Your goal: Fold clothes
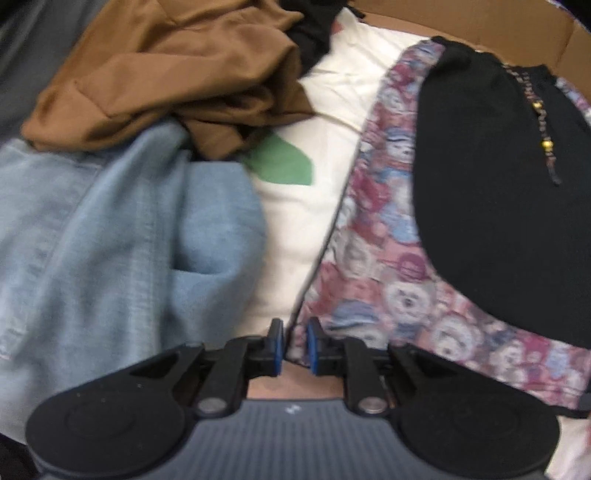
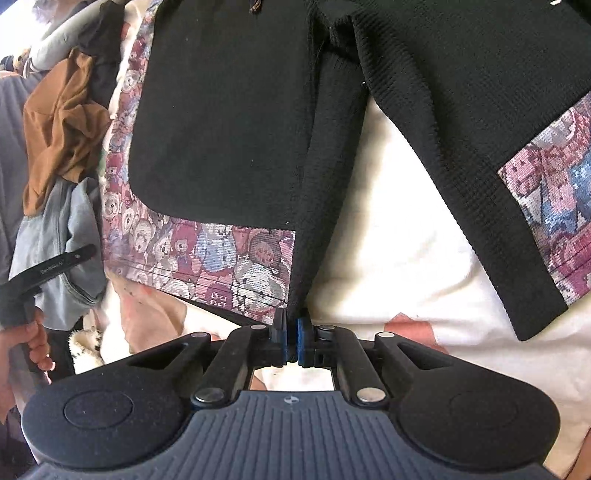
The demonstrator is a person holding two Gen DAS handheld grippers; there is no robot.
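- The white sheet (image 2: 399,236), printed with pink and green shapes, covers the bed-like surface and carries everything; a cardboard box wall (image 1: 480,29) rises along its far side, and what the box holds cannot be told.
- The black top with teddy-bear panels (image 2: 221,122) lies spread flat on the sheet, its sleeve (image 2: 461,122) angled out to the right and its patterned hem nearest the grippers.
- A heap of unfolded clothes sits to its left: a light blue denim piece (image 1: 122,240) with a brown garment (image 1: 173,81) piled on it.
- The right gripper (image 2: 291,343) is closed on the black side seam at the hem corner, cloth pinched between its blue pads.
- The left gripper (image 1: 295,343) stands at the opposite bear-patterned hem edge with its jaws only slightly apart; the edge runs into the gap, but a firm pinch does not show.
- To fold well, I judge the left should close fully on its corner first, then both should lift evenly, keeping the hem taut, and carry it up toward the collar so the edges line up.
- Watch that the sleeve does not drag crooked.
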